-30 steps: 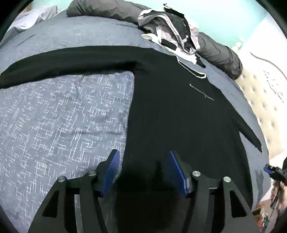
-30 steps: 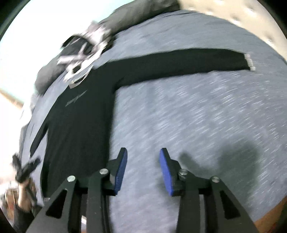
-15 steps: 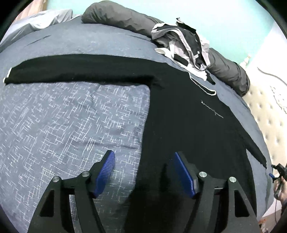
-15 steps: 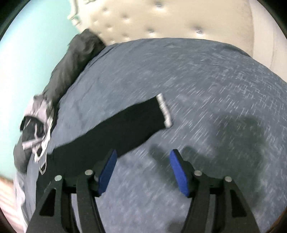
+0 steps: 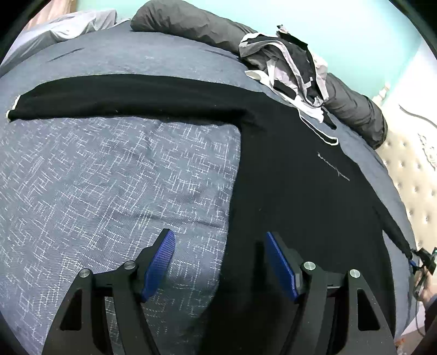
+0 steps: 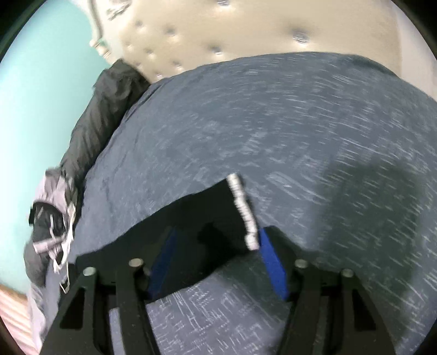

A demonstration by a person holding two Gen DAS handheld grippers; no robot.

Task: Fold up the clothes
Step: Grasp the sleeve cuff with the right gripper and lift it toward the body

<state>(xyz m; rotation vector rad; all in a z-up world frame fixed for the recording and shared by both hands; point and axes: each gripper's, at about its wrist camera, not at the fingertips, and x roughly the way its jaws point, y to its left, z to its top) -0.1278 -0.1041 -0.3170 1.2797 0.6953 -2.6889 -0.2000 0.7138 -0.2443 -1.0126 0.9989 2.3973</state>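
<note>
The left gripper (image 5: 218, 262) has its blue fingers (image 5: 159, 263) wide apart, at the bottom of the left wrist picture. One finger is over the blue bed cover (image 5: 109, 177) and the other is over the black shirt (image 5: 295, 191), with the shirt's side edge running up between them; they hold nothing. The shirt lies flat on the bed, filling the middle and right of that picture, and one long sleeve (image 5: 123, 95) reaches out to the upper left. The right gripper (image 6: 217, 259) sits low in the blurry right wrist picture. Its jaws are closing, and the end of the other sleeve (image 6: 202, 218), with its white cuff (image 6: 243, 210), lies between them, not pinched. A heap of grey and black clothes (image 5: 289, 65) sits beyond the shirt, by a long dark pillow (image 5: 191, 24). A cream padded headboard (image 6: 245, 30) is at the top.
</note>
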